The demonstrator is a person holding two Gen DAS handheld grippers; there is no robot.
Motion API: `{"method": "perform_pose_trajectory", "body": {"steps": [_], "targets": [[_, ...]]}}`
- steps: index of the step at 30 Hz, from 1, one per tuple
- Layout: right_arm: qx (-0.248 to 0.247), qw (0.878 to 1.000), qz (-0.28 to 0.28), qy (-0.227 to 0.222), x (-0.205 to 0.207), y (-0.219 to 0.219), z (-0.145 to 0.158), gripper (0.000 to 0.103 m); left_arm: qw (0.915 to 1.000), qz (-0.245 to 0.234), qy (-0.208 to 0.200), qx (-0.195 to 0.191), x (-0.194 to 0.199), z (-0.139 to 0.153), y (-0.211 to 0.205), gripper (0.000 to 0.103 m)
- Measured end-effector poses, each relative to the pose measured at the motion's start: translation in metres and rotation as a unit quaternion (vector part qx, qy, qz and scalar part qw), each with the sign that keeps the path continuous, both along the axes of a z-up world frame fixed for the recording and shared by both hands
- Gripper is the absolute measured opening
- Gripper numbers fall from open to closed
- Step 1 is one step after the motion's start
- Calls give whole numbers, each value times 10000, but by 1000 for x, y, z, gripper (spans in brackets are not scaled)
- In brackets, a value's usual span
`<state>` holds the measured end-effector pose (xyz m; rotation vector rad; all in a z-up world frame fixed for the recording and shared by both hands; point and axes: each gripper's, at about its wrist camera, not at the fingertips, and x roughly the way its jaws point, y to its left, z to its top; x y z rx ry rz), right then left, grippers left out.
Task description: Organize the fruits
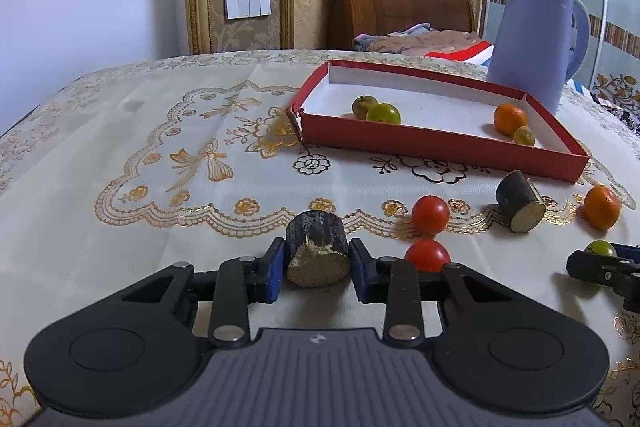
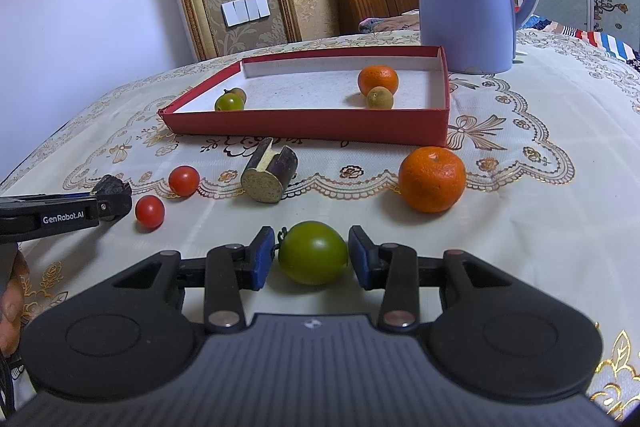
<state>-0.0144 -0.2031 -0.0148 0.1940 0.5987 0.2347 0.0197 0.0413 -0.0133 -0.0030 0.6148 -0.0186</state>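
My left gripper (image 1: 317, 261) held a dark sugarcane chunk (image 1: 317, 253) between closed pads, low over the tablecloth (image 1: 160, 187). My right gripper (image 2: 311, 259) stood narrowly parted around a green fruit (image 2: 313, 258), small gaps showing on both sides. Farther off, the red tray (image 2: 304, 129) contained an orange (image 2: 377, 79) touching a small brownish fruit (image 2: 379, 97) at right, and two greenish fruits (image 2: 229, 102) at left.

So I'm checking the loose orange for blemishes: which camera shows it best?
The right wrist view: the loose orange sits large, sharp and unobstructed on the tablecloth, right of the red tray. The left wrist view shows it small near the right edge.
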Motion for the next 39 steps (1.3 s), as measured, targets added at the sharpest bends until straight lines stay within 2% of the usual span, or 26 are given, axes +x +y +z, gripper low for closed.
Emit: {"method": "perform_pose_trajectory", "body": {"steps": [14,31,39], "targets": [[52,10000,-38,-20,-1,-2,1,34,10000,-23,-79,-47,-2,1,1,33],[67,9998,-121,-120,-4,-2,2,33,9999,-8,-147,-64,-5,2,1,33],[-55,9996,-194,-190,-6,-1,4,33,9996,2,-135,-259,-3,2,10,33]]}}
